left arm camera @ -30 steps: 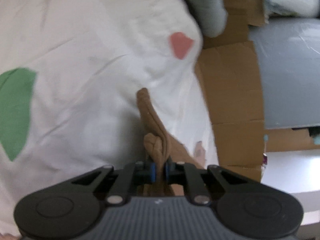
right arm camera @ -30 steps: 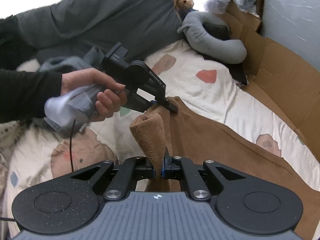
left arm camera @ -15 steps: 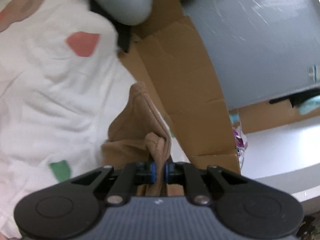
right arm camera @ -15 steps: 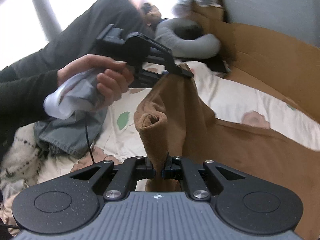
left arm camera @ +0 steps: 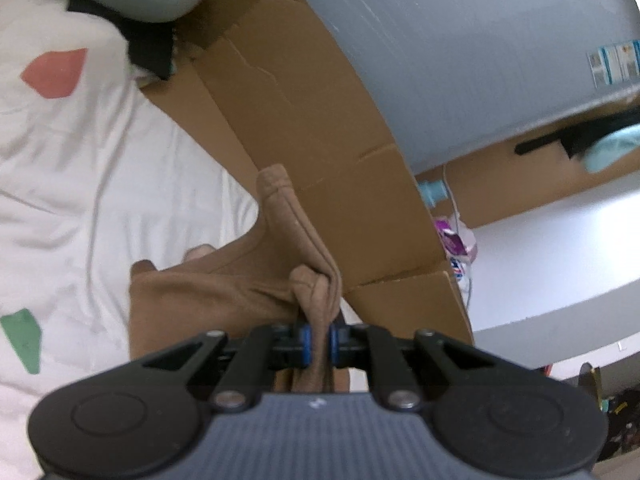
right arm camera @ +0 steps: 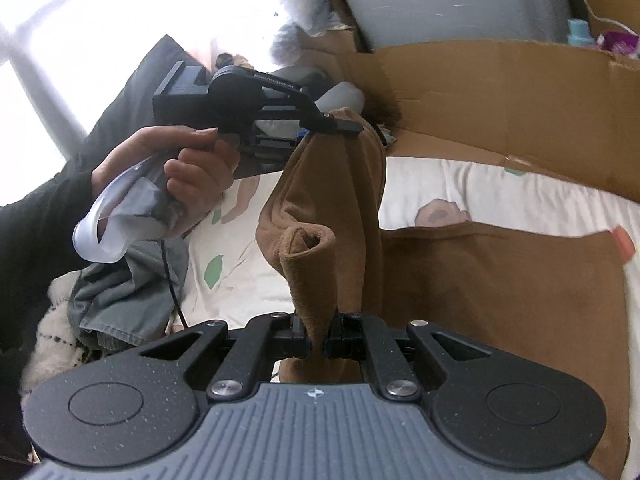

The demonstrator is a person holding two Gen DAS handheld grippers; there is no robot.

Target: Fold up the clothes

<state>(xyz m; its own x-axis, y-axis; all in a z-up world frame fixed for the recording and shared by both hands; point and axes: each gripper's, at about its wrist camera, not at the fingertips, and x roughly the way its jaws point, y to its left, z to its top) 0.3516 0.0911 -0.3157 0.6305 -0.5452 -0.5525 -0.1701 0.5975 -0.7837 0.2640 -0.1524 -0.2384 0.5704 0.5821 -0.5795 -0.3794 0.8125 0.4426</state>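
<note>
Since a second ago the left gripper (left arm camera: 318,340) has swung off the white sheet (left arm camera: 100,184) toward the cardboard (left arm camera: 304,120) and grey wall (left arm camera: 460,48); then the sheet filled its view, now cardboard and wall take the middle and right. In the right wrist view the brown garment (right arm camera: 480,292) lay lower on the bed before; now its gripped edge is lifted, hanging as a drape between the two grippers, and the scene has tilted.

Left wrist view, left to right: the sheet with red and green patches, then the garment's bunched edge rising from the jaws, then cardboard, wall, and a white floor area at far right. The left jaws are pressed nearly together, pinching a thick fold of the brown cloth between the blue pads.

Right wrist view, left to right: a dark sleeve and the hand (right arm camera: 172,176) holding the left gripper (right arm camera: 340,126), whose tips clamp the garment's top corner; grey clothes (right arm camera: 128,296) lie below on the bed. The right gripper (right arm camera: 318,346) has its jaws almost closed on a rolled hem of the same garment. The rest of the garment spreads over the sheet to the right, beside the cardboard.
</note>
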